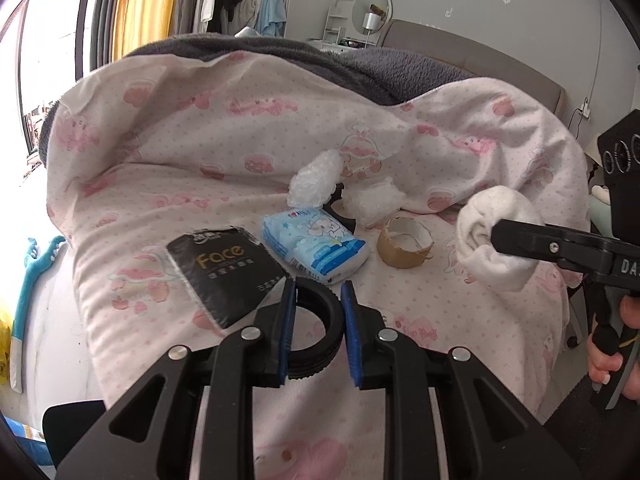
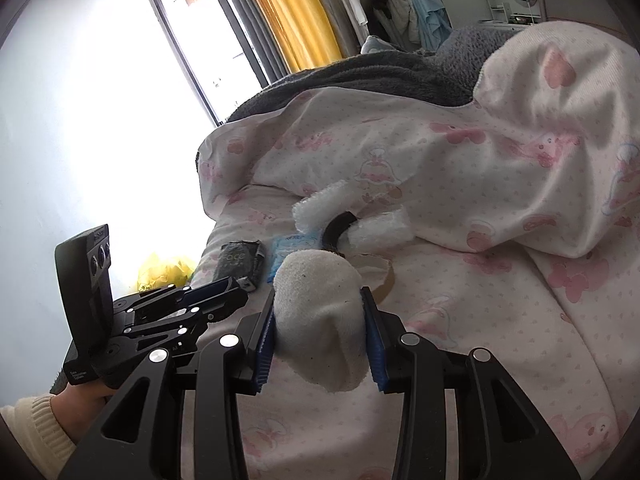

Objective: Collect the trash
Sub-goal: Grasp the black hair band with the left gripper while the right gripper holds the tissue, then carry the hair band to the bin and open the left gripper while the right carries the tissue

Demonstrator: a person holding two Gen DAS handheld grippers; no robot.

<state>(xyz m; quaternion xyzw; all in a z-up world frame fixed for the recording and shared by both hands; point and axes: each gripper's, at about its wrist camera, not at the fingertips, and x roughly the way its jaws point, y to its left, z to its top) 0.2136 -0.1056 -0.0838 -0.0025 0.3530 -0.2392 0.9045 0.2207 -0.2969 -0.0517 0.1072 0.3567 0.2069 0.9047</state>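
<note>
**Left wrist view: both grippers gripping items above the bed**

Left wrist view shows the left gripper (image 1: pixel 318 312) with its blue-padded jaws closed narrow on a black ring (image 1: pixel 320 328), a ribbed roll-like piece held between the pads. Below it lies the bed's pink-patterned quilt (image 1: pixel 192 128), with a dark grey blanket (image 1: pixel 360 64) bunched behind.

On the quilt rest a black packet marked "Face" (image 1: pixel 224 268), a blue tissue pack (image 1: pixel 316 248) just beside it, a brown cardboard tape core (image 1: pixel 405 248) to the right, and two pieces of white bubble wrap (image 1: pixel 316 178) near a second black ring (image 1: pixel 340 210).

At the right edge, the right gripper (image 1: pixel 496 234) holds a white rolled sock (image 1: pixel 496 240) clear of the quilt; a hand (image 1: pixel 612 344) grips its handle.

Right wrist view shows the same sock (image 2: pixel 320 320) pinched between the right gripper's (image 2: pixel 320 336) blue pads, jaws closed on it. The left gripper (image 2: pixel 224 300) appears at lower left, held by a hand in a cream sleeve (image 2: pixel 36 428). A yellow bag (image 2: pixel 164 272) sits on the floor beyond the bed, near the window (image 2: pixel 192 52).
</note>
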